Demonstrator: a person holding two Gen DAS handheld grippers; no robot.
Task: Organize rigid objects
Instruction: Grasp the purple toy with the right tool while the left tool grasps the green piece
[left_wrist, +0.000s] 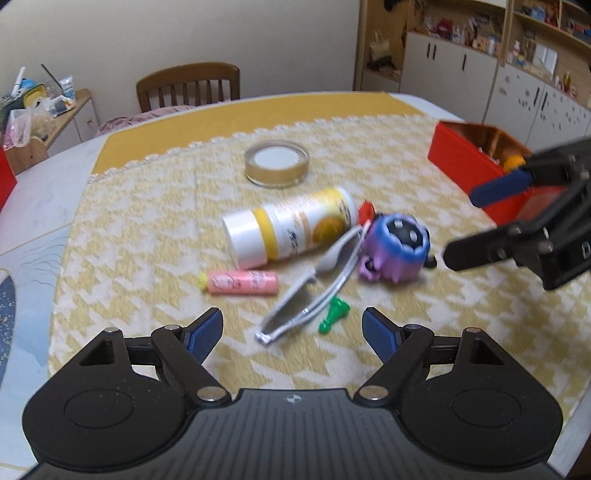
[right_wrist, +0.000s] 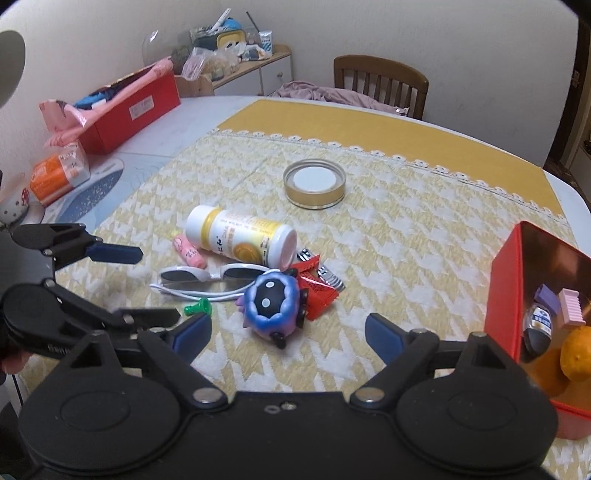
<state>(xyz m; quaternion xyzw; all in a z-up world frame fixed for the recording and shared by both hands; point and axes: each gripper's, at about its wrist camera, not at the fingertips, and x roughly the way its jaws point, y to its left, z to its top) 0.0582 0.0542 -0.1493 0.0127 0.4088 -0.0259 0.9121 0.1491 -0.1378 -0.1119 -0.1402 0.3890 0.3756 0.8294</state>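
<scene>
Left tongs (left_wrist: 291, 334): jaws apart, nothing between them, tilted down over the near end of the sunglasses (left_wrist: 306, 286).
Right tongs (right_wrist: 288, 338): jaws apart and empty, hovering just short of the toy (right_wrist: 273, 301).
Sunglasses: lying folded on the cloth, long axis running away from the left tongs and slanting toward the toy; a green pawn (left_wrist: 332, 309) sits just beside them.
Toy: blue and purple, round, touching the far end of the sunglasses and resting against red wrappers (right_wrist: 314, 288).
Bottle (left_wrist: 291, 230): on its side behind the sunglasses, cap toward the left.
Pink tube (left_wrist: 242, 282): near the bottle's cap, on the left side.
Lid (left_wrist: 277, 162): further back, well apart from the heap.
Red box (right_wrist: 506, 295): on the right of the worktop (right_wrist: 369, 221), already holding a few things.
Nearer hand: my guess is left for the sunglasses, right for the toy and box.
</scene>
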